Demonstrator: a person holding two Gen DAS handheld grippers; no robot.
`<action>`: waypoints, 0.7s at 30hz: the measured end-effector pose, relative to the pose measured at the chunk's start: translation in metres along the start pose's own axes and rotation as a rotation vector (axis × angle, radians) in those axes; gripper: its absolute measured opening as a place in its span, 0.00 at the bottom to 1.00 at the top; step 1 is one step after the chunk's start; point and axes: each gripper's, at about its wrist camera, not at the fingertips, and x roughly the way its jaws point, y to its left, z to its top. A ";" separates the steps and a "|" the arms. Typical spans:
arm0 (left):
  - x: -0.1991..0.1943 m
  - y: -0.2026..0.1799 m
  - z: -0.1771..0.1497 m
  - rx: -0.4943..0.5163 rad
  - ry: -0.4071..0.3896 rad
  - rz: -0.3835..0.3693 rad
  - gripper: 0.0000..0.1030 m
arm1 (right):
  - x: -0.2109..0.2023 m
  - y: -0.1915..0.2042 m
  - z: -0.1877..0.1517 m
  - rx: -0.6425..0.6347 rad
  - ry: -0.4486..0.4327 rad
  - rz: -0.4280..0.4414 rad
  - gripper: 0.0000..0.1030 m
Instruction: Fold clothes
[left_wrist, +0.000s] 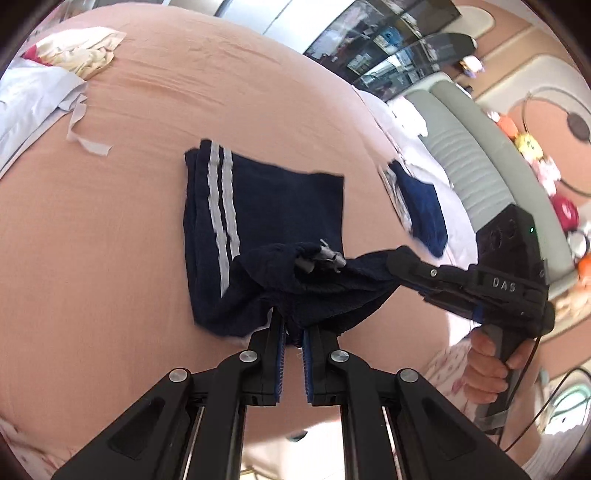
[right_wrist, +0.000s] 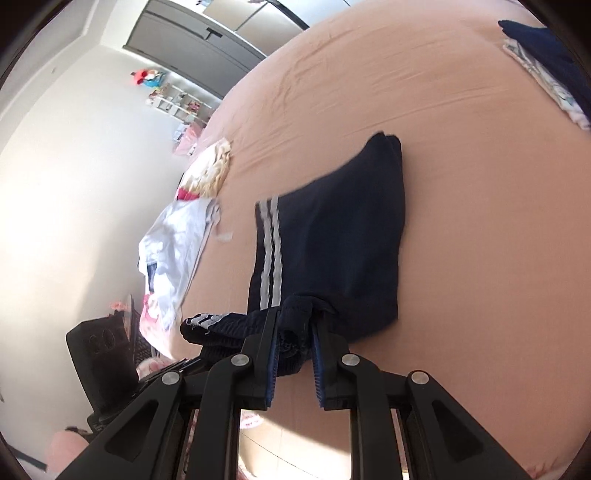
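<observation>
Item: navy shorts (left_wrist: 266, 206) with two white side stripes, flat on the peach bed (left_wrist: 110, 221), waistband end raised toward you.

Left tongs (left_wrist: 293, 325): pinching the bunched waistband at your near edge. Right tongs (right_wrist: 295, 332): likewise clamped on the waistband, further along. You hold both points level, likely so the band carries over the legs as one even fold.

Containers: none visible. Folded garments (left_wrist: 417, 206) and a loose pile (left_wrist: 48, 92) lie directly on the bed.
</observation>
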 end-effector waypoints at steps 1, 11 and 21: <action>0.005 0.005 0.014 -0.025 0.007 -0.012 0.07 | 0.006 -0.001 0.012 0.008 0.001 -0.007 0.15; 0.064 0.041 0.122 -0.061 0.139 0.023 0.12 | 0.061 -0.023 0.115 -0.014 0.049 -0.047 0.22; 0.022 -0.001 0.096 0.362 -0.066 0.227 0.45 | 0.018 -0.015 0.082 -0.184 -0.152 -0.207 0.41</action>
